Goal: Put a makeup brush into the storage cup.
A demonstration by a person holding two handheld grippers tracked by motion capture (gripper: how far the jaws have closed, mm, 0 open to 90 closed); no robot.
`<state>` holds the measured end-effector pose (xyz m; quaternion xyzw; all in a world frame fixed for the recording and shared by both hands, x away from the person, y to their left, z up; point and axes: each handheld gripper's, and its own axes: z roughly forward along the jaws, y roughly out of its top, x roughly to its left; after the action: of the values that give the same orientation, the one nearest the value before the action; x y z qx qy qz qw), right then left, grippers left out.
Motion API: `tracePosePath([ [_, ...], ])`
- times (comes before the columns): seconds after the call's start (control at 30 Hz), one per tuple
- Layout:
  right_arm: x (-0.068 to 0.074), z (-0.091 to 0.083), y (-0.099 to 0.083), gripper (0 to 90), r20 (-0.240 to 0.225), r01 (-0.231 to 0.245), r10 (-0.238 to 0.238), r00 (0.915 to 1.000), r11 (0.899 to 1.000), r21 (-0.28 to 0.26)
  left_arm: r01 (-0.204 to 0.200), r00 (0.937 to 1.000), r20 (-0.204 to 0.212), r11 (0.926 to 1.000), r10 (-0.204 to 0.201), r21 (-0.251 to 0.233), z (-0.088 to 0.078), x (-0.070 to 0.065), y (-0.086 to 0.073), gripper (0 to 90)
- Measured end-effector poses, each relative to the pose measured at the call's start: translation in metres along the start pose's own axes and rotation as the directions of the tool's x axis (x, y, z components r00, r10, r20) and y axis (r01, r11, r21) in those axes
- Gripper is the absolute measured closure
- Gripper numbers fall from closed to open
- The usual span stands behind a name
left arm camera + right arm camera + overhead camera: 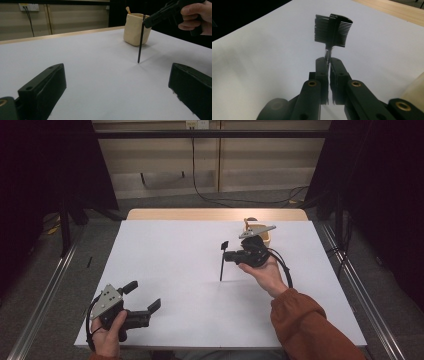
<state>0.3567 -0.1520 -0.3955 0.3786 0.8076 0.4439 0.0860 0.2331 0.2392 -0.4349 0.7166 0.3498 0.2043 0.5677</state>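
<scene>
Here the right tongs (328,65) are shut tight on the thin handle of a small black brush with a comb side (333,31). It stands upright over the white desk (165,255), at about nine o'clock from the tan cup (136,28). It looks light, stiff and thin, so it could twist; hold the handle, not the bristles. Its bristles are too small to make out from above. The left tongs (142,301) gape wide, empty.

Slim black comb-brush (222,262) upright, handle tip on table, bristled head up.
</scene>
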Motion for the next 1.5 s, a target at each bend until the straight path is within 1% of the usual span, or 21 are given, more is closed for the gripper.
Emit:
tracePosePath([
  [0.17,0.001,-0.001,0.000,85.5,0.009,0.008,-0.008,0.9999,1.000,-0.006,-0.003,1.0000,0.000,1.0000,0.003,-0.001,0.000,0.000,0.000,1.3],
  [0.27,0.001,-0.002,0.000,85.5,0.016,0.006,-0.006,0.9999,1.000,-0.022,-0.003,1.0000,0.001,1.0000,0.003,-0.002,0.000,0.000,0.000,1.3],
  [0.43,0.000,-0.006,0.000,85.5,0.013,0.003,-0.002,0.9999,0.999,-0.053,-0.003,1.0000,0.000,1.0000,0.003,-0.001,0.000,0.000,0.000,1.3],
  [0.67,0.000,-0.012,-0.001,85.5,0.011,0.006,-0.005,0.9999,0.997,-0.083,-0.002,1.0000,0.000,1.0000,0.002,-0.001,0.000,0.000,0.000,1.3],
  [0.87,0.000,-0.021,-0.002,85.5,0.013,0.010,-0.008,0.9999,0.991,-0.130,-0.003,1.0000,0.000,1.0000,0.003,-0.001,0.000,0.000,0.000,1.3],
  [1.07,-0.004,-0.031,-0.002,85.5,0.009,0.001,0.000,1.0000,0.985,-0.172,-0.002,1.0000,-0.001,1.0000,0.002,-0.001,0.000,0.000,0.000,1.3],
  [1.13,-0.004,-0.035,-0.002,85.5,0.014,-0.006,0.009,0.9999,0.982,-0.186,0.000,1.0000,-0.001,1.0000,0.000,0.000,0.000,0.000,0.000,1.3],
  [1.27,-0.007,-0.041,-0.003,85.5,0.021,-0.017,0.022,0.9995,0.979,-0.203,-0.003,1.0000,-0.001,1.0000,0.003,0.000,0.000,0.000,0.000,1.3],
  [1.33,-0.008,-0.044,-0.003,85.5,0.023,-0.020,0.025,0.9994,0.977,-0.214,0.002,1.0000,-0.001,1.0000,-0.002,0.000,0.000,0.000,0.000,1.3],
  [1.5,-0.009,-0.051,-0.003,85.5,0.024,-0.012,0.017,0.9996,0.974,-0.228,-0.001,1.0000,-0.002,1.0000,0.001,-0.001,0.000,0.000,0.000,1.3],
])
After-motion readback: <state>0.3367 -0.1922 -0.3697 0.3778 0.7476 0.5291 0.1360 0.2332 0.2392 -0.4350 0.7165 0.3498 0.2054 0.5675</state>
